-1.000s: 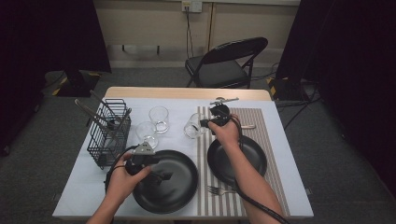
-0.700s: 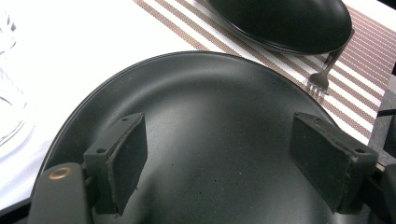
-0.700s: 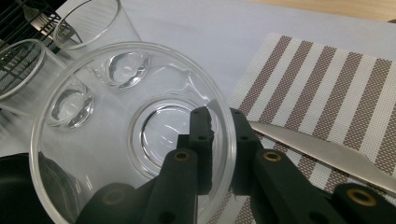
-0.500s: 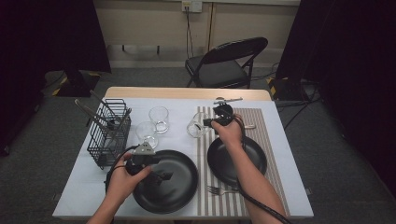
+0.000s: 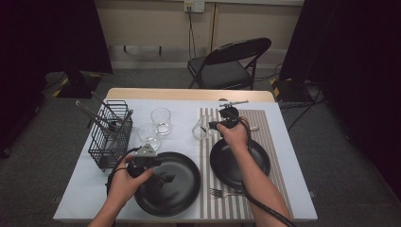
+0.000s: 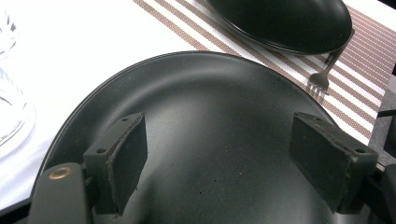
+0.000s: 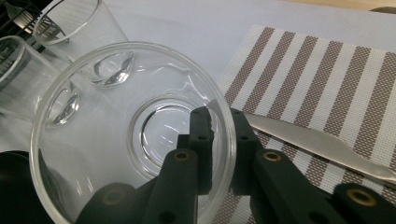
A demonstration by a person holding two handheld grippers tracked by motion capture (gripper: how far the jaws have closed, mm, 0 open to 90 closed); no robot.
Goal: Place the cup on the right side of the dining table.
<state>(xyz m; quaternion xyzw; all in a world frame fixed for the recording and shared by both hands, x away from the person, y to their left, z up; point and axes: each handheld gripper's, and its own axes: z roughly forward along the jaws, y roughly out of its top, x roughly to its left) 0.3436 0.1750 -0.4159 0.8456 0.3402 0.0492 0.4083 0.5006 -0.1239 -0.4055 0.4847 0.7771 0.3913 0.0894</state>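
On the white-covered table, the large black plate sits near the front edge just left of the striped placemat, with the left gripper hovering over it, jaws spread wide and nothing between them. A smaller black plate lies on the placemat, a wire basket stands at the left, and two clear glasses sit just beside it. At the placemat's far left corner, the right gripper is clamped on the rim of a clear glass cup, one jaw inside the wall and one outside, the cup tipped so its mouth faces the right gripper view, with a knife on the placemat behind it and a fork near the front.
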